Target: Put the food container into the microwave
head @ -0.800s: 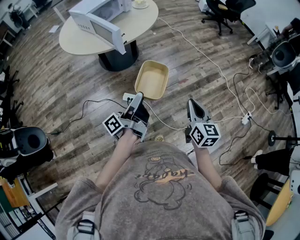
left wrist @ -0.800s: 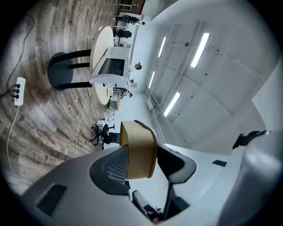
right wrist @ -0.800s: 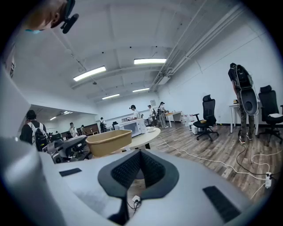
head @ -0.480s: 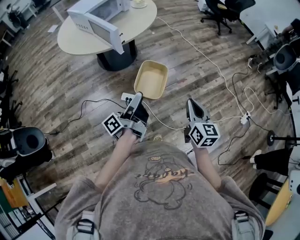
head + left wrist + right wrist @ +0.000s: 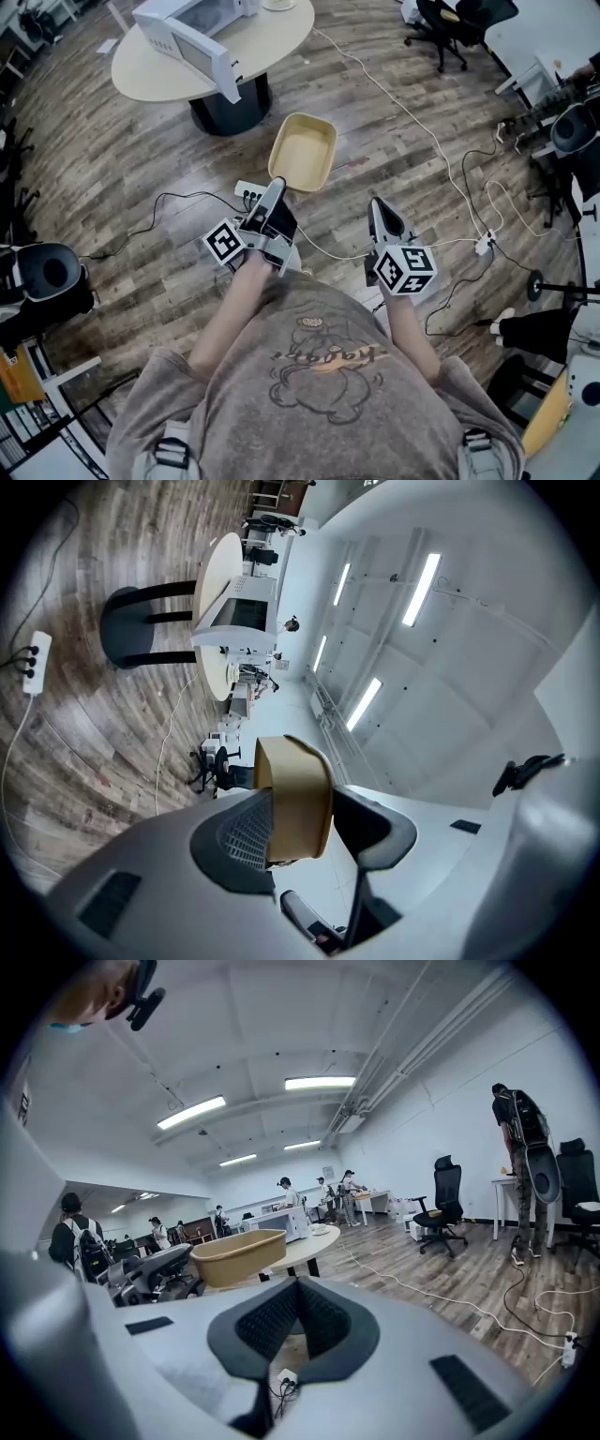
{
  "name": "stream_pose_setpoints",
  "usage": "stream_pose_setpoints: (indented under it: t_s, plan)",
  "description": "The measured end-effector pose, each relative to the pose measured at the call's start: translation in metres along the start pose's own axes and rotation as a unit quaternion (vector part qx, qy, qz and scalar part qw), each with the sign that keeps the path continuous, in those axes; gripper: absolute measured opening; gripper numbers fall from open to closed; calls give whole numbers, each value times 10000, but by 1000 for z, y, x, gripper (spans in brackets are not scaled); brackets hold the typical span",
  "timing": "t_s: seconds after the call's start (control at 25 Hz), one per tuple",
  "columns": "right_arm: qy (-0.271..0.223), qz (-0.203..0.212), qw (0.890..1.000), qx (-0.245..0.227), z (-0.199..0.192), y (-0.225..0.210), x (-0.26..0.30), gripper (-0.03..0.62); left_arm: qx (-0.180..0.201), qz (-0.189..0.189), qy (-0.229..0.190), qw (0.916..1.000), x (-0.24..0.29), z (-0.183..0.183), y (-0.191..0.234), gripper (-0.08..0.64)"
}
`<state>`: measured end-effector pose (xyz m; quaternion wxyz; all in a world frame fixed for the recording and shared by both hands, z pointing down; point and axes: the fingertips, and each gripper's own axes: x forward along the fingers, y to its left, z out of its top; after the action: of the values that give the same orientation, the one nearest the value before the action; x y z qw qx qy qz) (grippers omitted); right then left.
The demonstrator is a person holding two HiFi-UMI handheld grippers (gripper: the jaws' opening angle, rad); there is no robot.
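Head view, from the left: a round beige bench point(image 5: 277, 42) on a black pedestal stands on the brown wood-plank floor point(image 5: 122, 159). A white microwave oven point(image 5: 178, 33) sits at the bench's far left edge with its door swung open. Nearer, on the floor, lies a white power strip point(image 5: 248, 192) with a dark cord.

Just right of it, the left hand-held gripper point(image 5: 275, 192) reaches forward and a little upward. Its 2 jaws are clamped on the near rim of the tan rectangular food container with rounded corners point(image 5: 303, 155). The container is open side up, held in the air above the floor, well apart from the bench and outside the microwave. Left gripper view shows the container's thin wall pinched between the 2 ribbed pads, with the bench and microwave far ahead.

Further right, the right hand-held gripper point(image 5: 378, 208) points forward and slightly down, apart from the container. Right gripper view shows its 2 jaws together at the tips with nothing between them. The container shows to their left, with the bench beyond.

Toward the floor's right edge a white cable ends at a small white socket block point(image 5: 484, 246). A black office chair point(image 5: 448, 23) stands at the top right.
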<state>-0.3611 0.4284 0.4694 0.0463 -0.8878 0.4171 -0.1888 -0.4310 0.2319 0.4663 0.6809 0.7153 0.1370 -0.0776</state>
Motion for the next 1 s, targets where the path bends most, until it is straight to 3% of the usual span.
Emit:
stream_pose_setpoints:
  t_s: [0.52, 1.0]
  plan:
    - [42, -64, 9998, 182, 5, -35, 32, -2, -117, 12, -24, 9999, 45, 8, 26, 216]
    - [203, -47, 9997, 121, 41, -81, 124, -2, -306, 2, -3, 9995, 137, 48, 66, 216]
